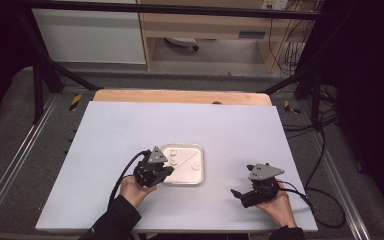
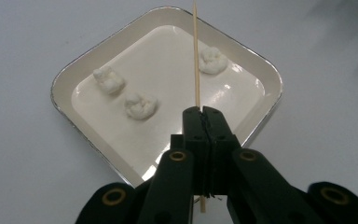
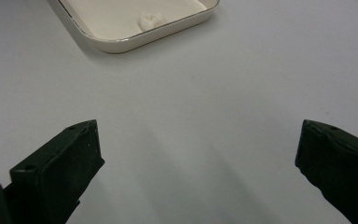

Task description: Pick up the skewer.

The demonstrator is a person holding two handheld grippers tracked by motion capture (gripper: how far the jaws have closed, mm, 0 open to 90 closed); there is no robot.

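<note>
Thin wooden skewer sits clamped in the left gripper, reaching over the square white metal tray holding three white dough lumps. Right gripper gapes wide above the pale tabletop, well apart.

In the left gripper view the skewer runs off the top edge, and its lower stretch is hidden between the closed left tongs. In the right gripper view the tray is cut off at the top edge.
</note>
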